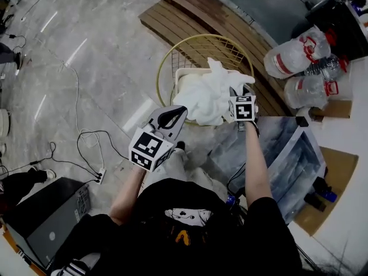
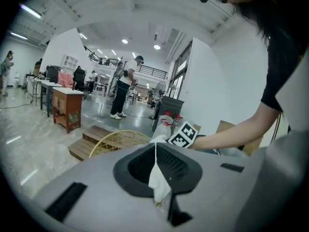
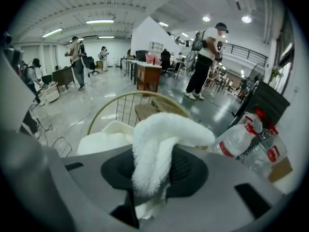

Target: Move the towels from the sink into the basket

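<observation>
Towels [image 1: 202, 98] in basket [image 1: 190, 52], left of sink [image 1: 300, 153]

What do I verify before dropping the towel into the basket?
1. Right hand-held gripper shut on the white fluffy towel: ok.
2. Left hand-held gripper pinching a thin white cloth edge: ok.
3. Towel held over the round gold wire basket: ok.
4. Room left in the white tub inside the basket: cannot tell.
5. Clear plastic bottles beside the basket are apart from the towel: ok.
</observation>
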